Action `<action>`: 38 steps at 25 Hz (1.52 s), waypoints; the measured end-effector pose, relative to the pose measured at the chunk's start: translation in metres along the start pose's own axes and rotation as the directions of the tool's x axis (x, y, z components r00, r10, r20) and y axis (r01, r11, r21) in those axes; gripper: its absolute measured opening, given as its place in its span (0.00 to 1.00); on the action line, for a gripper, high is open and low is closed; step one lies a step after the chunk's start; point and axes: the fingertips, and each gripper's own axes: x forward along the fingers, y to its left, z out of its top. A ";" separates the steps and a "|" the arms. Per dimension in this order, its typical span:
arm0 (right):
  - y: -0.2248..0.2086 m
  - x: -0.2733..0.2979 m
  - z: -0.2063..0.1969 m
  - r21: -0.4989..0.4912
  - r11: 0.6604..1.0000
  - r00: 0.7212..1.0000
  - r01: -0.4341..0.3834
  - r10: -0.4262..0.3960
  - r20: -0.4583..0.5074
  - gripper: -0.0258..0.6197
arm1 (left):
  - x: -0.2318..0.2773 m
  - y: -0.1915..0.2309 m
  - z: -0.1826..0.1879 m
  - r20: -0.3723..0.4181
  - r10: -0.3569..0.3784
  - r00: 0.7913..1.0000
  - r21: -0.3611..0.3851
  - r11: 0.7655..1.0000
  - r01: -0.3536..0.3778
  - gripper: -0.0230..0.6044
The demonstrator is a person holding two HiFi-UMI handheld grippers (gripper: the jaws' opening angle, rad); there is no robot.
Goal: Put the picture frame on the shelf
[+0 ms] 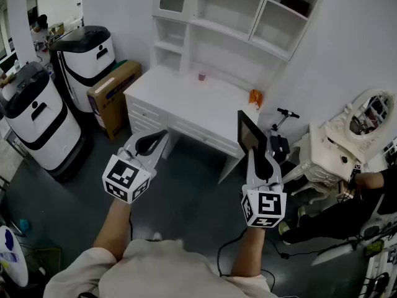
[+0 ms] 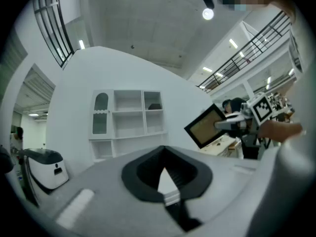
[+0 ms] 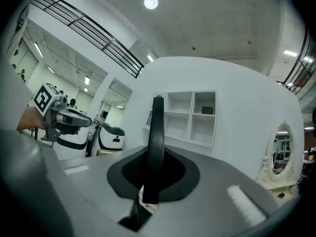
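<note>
At right in the head view, the right hand-held gripper [image 1: 257, 159] is clamped on one edge of the black picture frame [image 1: 250, 134]. It holds the frame upright in the air, edge-on to its own camera, near the front edge of the white table [image 1: 186, 98]. At left, the left hand-held gripper [image 1: 156, 138] has its jaws fully together with nothing between them. Beyond both, a white shelf [image 1: 236, 11] unit rises from the table against the wall.
</note>
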 end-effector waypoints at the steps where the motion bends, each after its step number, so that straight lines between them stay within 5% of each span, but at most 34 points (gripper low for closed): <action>1: 0.000 0.001 0.000 -0.001 1.000 1.000 -0.003 0.003 0.001 0.07 | 0.001 0.000 0.000 0.000 0.002 1.000 -0.001 1.000 -0.002 0.04; 38: -0.031 0.047 -0.030 0.016 0.999 0.998 -0.052 0.051 0.025 0.07 | 0.049 0.004 -0.031 -0.037 0.045 0.998 -0.027 0.999 -0.046 0.04</action>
